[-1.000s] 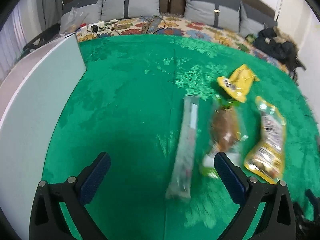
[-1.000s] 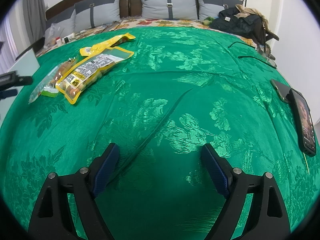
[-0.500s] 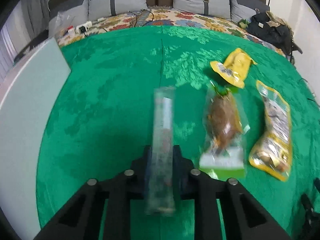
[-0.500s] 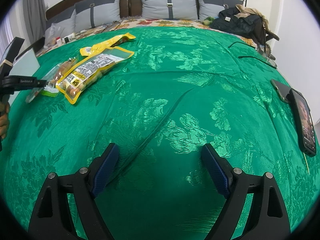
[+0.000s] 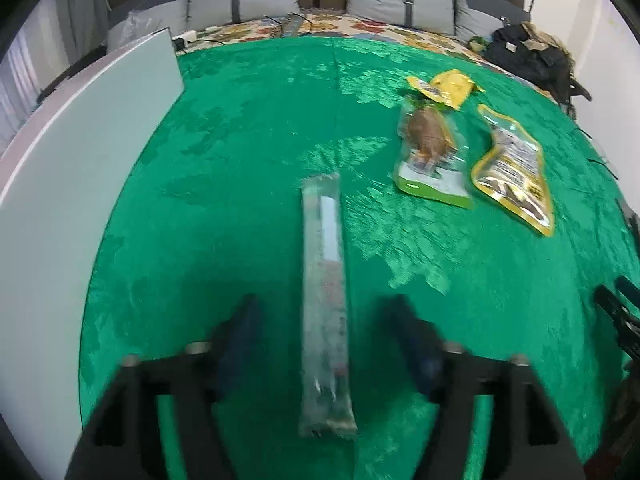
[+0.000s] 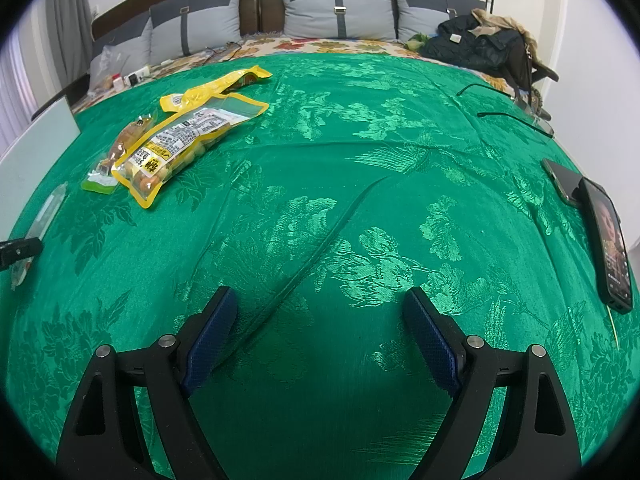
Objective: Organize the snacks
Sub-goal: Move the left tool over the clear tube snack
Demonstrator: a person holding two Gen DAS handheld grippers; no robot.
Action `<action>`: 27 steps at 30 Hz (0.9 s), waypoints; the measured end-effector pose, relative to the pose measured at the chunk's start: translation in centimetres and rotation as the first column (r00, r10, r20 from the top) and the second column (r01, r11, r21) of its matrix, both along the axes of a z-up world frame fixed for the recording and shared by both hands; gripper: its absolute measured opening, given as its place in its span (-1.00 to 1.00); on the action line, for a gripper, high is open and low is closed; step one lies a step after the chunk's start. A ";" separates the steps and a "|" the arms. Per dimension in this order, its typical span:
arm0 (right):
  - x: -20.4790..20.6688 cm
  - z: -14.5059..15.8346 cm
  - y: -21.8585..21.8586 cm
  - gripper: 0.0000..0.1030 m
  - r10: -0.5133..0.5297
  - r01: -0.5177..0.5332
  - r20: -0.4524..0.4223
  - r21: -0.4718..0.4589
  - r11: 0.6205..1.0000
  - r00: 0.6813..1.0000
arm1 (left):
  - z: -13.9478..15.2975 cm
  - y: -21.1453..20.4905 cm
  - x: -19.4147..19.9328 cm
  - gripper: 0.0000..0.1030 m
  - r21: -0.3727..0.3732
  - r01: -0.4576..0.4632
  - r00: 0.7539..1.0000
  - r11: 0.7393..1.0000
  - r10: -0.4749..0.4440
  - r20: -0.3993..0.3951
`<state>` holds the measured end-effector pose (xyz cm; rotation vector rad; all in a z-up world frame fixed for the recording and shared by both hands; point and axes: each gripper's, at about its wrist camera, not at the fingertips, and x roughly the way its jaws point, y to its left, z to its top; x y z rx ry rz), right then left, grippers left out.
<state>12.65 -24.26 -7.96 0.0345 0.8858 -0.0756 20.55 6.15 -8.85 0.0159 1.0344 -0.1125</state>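
Observation:
A long clear snack stick packet [image 5: 325,292] lies on the green bedspread between the open jaws of my left gripper [image 5: 326,340], untouched by the fingers; it also shows at the left edge of the right wrist view [image 6: 42,220]. Further right lie a green-edged packet with a brown snack [image 5: 432,156], a yellow-edged bag of small snacks [image 5: 514,168] and a yellow wrapper [image 5: 446,86]. The bag [image 6: 184,140] and the wrapper [image 6: 216,86] show at far left in the right wrist view. My right gripper [image 6: 322,336] is open and empty over bare bedspread.
A white board [image 5: 72,184] stands along the left side of the bed. Two phones [image 6: 600,216] lie at the right edge. A dark bag [image 6: 480,48] and grey pillows [image 6: 336,10] sit at the head. Cables [image 6: 516,116] lie at the right.
My left gripper was shut on the stick packet half a second ago; now its jaws are open and the packet lies on the bedspread left of the other snacks. The right gripper has not moved.

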 end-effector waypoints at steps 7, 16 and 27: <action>0.0 0.0 0.0 0.71 0.000 0.000 0.000 0.000 1.000 1.000 | -0.8 1.1 1.8 0.94 0.033 -0.048 0.998 0.998 0.047 0.046; 0.0 0.0 -0.1 0.71 0.000 0.000 0.000 0.000 1.000 1.000 | -1.2 1.6 1.8 1.00 0.023 -0.036 0.995 0.999 0.034 0.089; 0.0 0.0 0.0 0.71 0.000 0.000 0.000 -0.002 1.000 1.000 | -1.1 1.5 1.9 1.00 0.021 -0.037 0.995 0.999 0.035 0.089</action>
